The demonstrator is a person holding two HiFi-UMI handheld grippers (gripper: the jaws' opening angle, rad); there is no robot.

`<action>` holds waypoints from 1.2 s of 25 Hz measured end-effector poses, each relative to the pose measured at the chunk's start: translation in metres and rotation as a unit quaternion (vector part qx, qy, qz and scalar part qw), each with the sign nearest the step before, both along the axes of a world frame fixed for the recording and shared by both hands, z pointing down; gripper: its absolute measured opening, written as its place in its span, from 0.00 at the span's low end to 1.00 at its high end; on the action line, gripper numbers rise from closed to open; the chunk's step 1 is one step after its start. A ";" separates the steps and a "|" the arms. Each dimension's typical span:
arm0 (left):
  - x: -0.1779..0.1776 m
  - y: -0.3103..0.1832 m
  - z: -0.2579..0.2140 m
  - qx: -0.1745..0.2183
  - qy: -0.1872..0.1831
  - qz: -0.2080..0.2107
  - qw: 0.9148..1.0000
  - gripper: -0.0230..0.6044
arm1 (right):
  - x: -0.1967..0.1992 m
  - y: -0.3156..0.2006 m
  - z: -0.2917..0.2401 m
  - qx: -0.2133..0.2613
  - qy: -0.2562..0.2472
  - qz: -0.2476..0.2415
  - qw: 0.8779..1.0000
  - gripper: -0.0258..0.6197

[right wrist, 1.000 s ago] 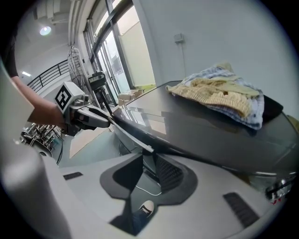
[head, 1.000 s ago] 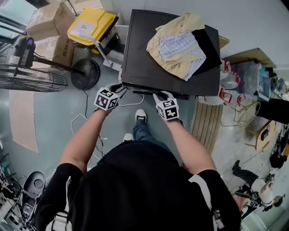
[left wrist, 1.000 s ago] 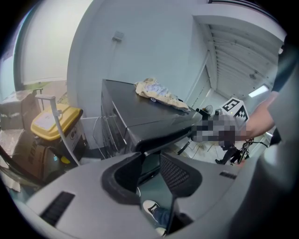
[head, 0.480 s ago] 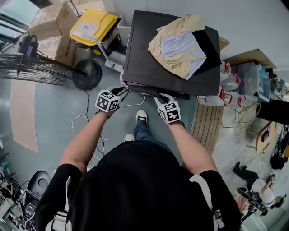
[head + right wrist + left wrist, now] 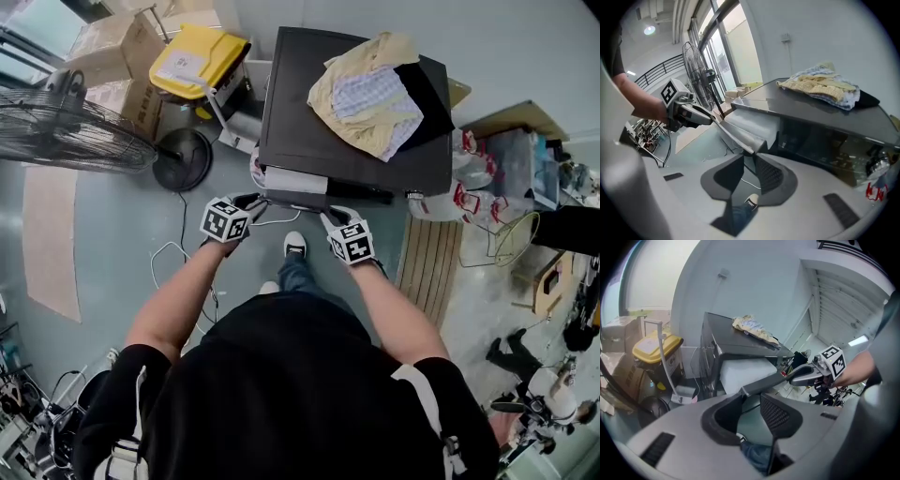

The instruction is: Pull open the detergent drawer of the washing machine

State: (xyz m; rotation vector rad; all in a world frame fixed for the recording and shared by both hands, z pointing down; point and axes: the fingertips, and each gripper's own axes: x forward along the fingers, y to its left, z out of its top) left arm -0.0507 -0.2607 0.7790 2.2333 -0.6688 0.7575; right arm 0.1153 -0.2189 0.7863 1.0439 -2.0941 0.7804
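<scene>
The detergent drawer stood partly out of the washing machine, at 12 o'clock from the person in the head view. Its white inside showed past the front edge of the dark top, on the machine's left side. The left gripper was at 11 o'clock and the right gripper at 1 o'clock, one at each end of the drawer front. In each gripper view the jaws stood partway closed, the pads pinching one end of that grey panel, with nothing else between them. A heap of clothes lay on the machine's top toward 1 o'clock, well apart from the drawer.

The pull looked well under way: the drawer was plainly unseated and a good part of it was exposed. Whether it had reached its stop could not be told. What seemed left was to draw it further toward the person, evenly at both ends so it would not skew, and then release.
</scene>
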 end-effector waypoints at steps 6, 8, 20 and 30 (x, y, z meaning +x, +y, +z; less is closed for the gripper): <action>-0.004 0.025 0.001 -0.008 0.000 0.004 1.000 0.24 | -0.004 0.025 0.001 0.002 -0.001 -0.005 1.000 0.16; -0.005 0.033 0.001 -0.009 0.000 0.003 1.000 0.24 | -0.005 0.033 0.001 0.001 -0.002 -0.004 1.000 0.16; -0.007 0.062 -0.001 -0.017 0.005 0.004 1.000 0.24 | -0.006 0.062 0.000 -0.004 0.000 0.003 1.000 0.16; -0.012 0.097 0.003 -0.029 -0.001 0.017 0.999 0.24 | -0.011 0.095 0.001 -0.013 0.000 -0.003 1.000 0.16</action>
